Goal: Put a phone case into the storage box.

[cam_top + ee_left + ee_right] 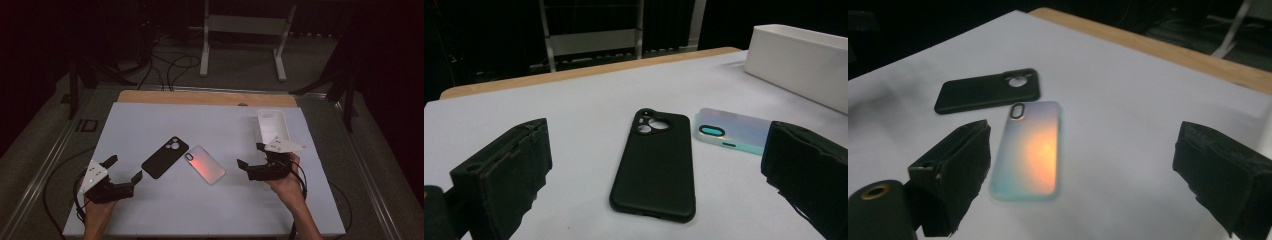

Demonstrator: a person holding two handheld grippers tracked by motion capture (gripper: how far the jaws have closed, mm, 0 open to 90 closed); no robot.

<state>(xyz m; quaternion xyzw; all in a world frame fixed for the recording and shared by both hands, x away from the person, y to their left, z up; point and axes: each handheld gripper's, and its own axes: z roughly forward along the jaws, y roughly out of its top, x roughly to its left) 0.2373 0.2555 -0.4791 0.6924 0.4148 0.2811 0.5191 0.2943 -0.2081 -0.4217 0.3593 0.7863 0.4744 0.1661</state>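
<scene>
High view: my left gripper [122, 169] sits toward my near-left of the black phone case [165, 156], jaws spread wide, gripping nothing, well apart from the case. My right gripper [251, 155] is on the far side of the iridescent phone case [205, 164] from the black one, jaws also apart and empty, close to the iridescent case but not touching. The two cases lie flat on the white mat [150, 210], just beside each other, camera cutouts pointing away from me. A white tray [272, 125] stands beyond my right gripper, farther from the black case.

Left gripper view: my two pads [506, 175] are wide apart with the black phone case [655, 165] lying between them, further out, back side up. The iridescent case [734, 131] lies just right of it, partly behind my right pad. White tray [799, 62] beyond.

Right gripper view: pads [955, 167] spread. The iridescent case [1030, 147] lies close to the left pad, glowing orange in the middle. The black case [985, 90] is just past it.
</scene>
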